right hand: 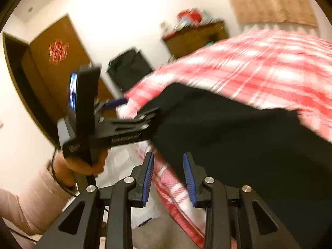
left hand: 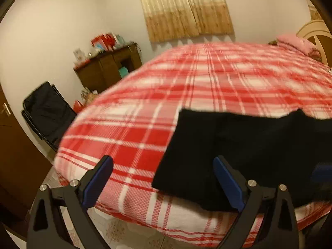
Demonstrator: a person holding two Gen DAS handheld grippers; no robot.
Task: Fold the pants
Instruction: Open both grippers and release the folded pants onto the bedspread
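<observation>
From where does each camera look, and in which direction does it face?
Left wrist: sits on the left gripper, jaws open, facing across the plaid bed to the curtain.
Right wrist: sits on the right gripper, jaws open, facing left along the bed edge; the left gripper and hand show.
Shared: black pants, bed, wooden cabinet.

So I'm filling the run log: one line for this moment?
left gripper: open, at pants edge | right gripper: open, empty | black pants: flat on plaid bed, near edge
</observation>
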